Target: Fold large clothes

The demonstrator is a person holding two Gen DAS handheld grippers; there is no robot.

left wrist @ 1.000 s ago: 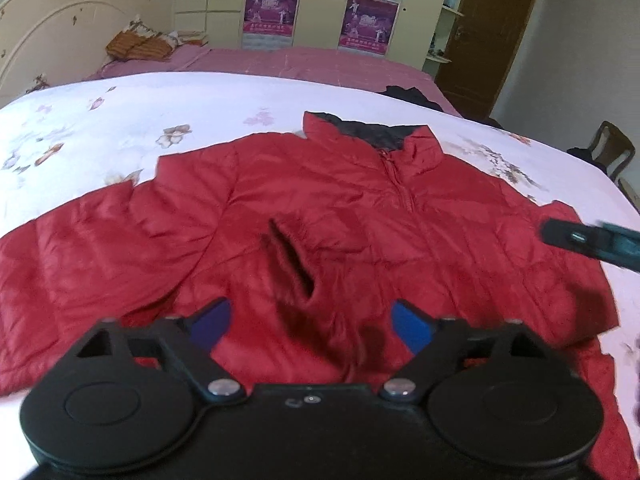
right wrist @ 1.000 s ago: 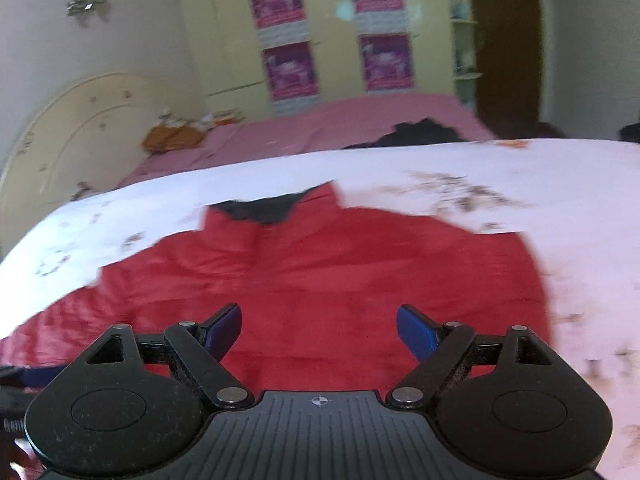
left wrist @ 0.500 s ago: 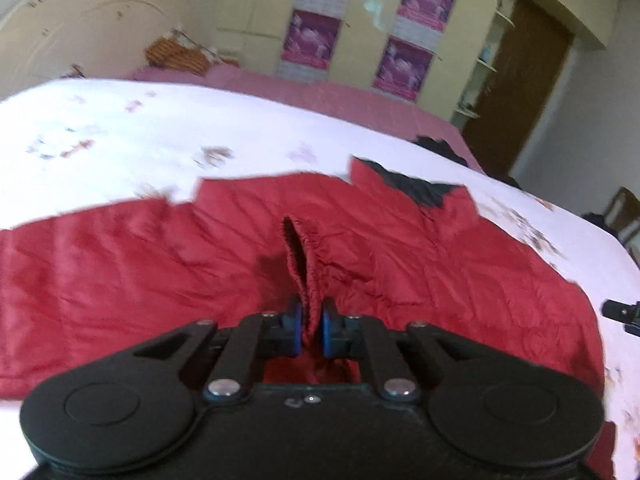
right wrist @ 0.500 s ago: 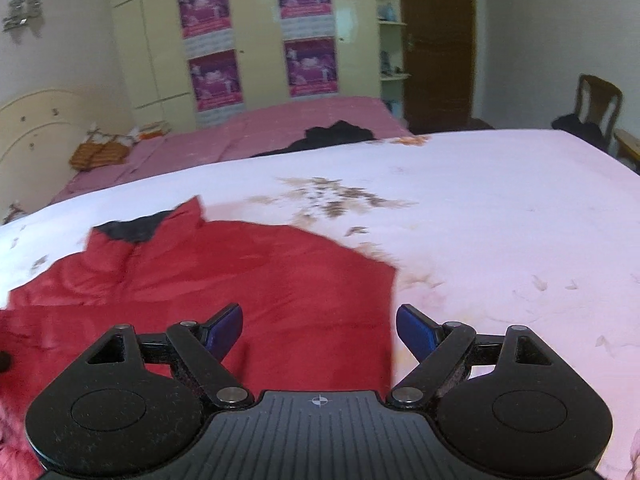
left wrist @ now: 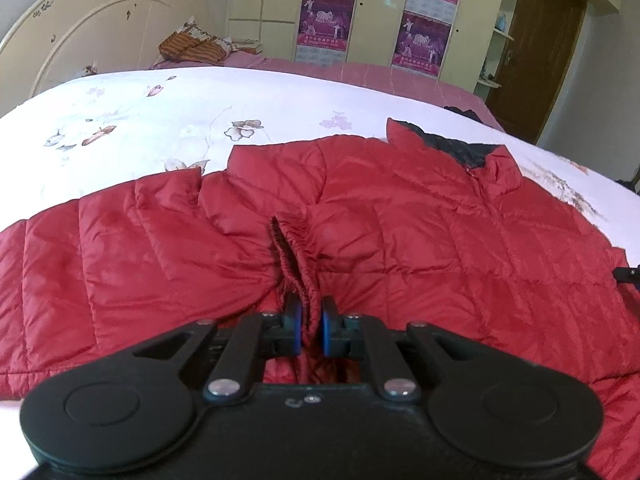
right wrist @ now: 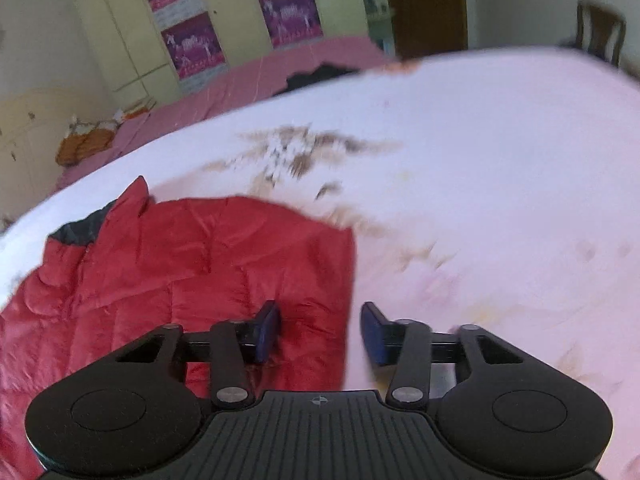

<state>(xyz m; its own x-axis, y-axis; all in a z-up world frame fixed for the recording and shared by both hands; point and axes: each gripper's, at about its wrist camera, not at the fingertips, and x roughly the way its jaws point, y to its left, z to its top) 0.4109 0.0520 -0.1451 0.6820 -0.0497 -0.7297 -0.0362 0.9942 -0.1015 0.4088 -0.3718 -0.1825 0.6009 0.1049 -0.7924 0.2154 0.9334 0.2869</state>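
We've got the red jacket (left wrist: 400, 216) spread flat on the bed (left wrist: 200, 108), collar away from us. Our left gripper (left wrist: 308, 322) is clamped on its elastic cuff (left wrist: 294, 256), folded onto the body. Our right gripper (right wrist: 320, 332) is apart, straddling the jacket's side edge

Soft daylight, fisheye-warped edges — right view motion-blurred.

Left wrist camera looks low and close across a red jacket (left wrist: 400, 240) toward the wardrobe wall. Right wrist camera faces likewise, over the jacket's right edge; both share its collar, upper frame.
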